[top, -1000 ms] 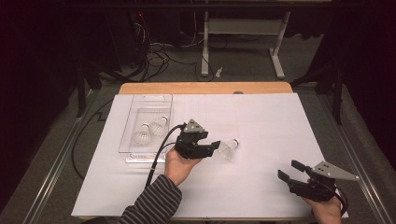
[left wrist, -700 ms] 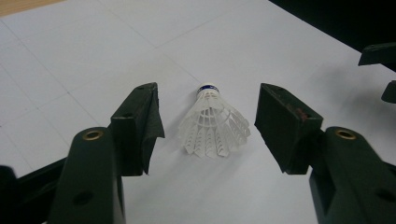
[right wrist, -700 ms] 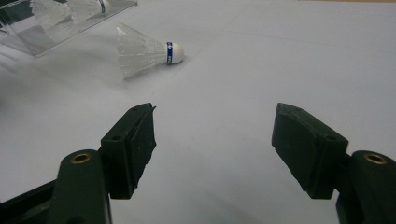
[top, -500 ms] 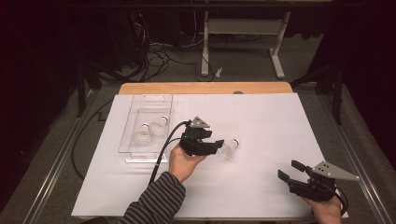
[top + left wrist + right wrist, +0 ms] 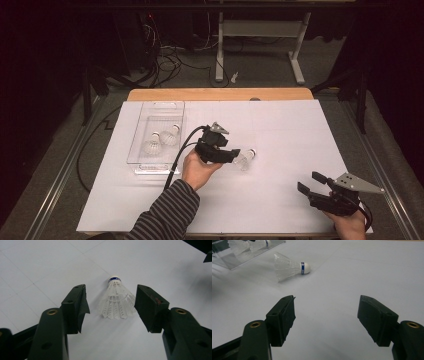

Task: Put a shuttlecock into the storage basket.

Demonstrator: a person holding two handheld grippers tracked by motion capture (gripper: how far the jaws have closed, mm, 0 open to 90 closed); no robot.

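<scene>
Shuttlecock [image 5: 115, 300] mid-paper, open room around

A white-covered table [image 5: 280, 125] bears a lone shuttlecock [image 5: 245, 159] and a clear tray [image 5: 145, 117].

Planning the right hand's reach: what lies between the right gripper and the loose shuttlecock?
Bare white paper, seen in the right gripper view, between the right gripper and shuttlecock.

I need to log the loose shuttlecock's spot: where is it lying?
In the high view the shuttlecock lies on the white sheet near mid-table, right of the tray, just beyond the left gripper, whose open jaws flank it without touching.
</scene>
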